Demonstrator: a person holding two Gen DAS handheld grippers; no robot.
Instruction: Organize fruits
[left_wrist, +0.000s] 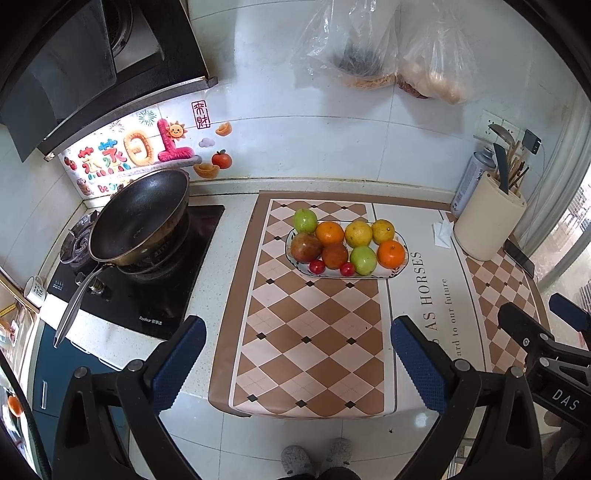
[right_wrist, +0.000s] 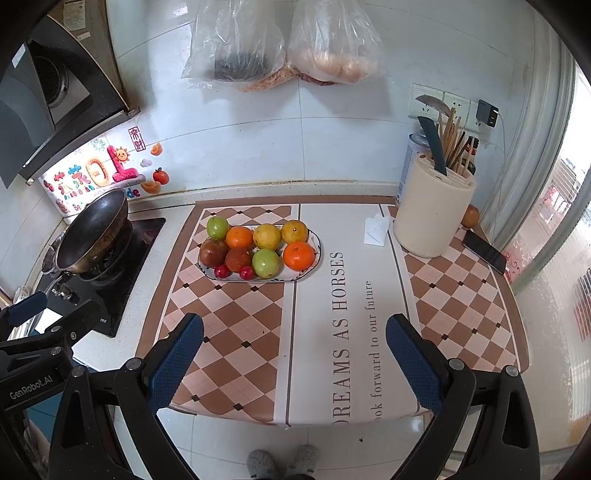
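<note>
A white oval plate sits on the checked counter mat, holding several fruits: green ones, oranges, yellow ones, dark red ones and small red ones. My left gripper is open and empty, above the counter's front edge, well short of the plate. My right gripper is open and empty, in front and to the right of the plate.
A black wok sits on the stove at left. A cream utensil holder stands at back right, with a phone and folded paper nearby. Plastic bags hang on the wall.
</note>
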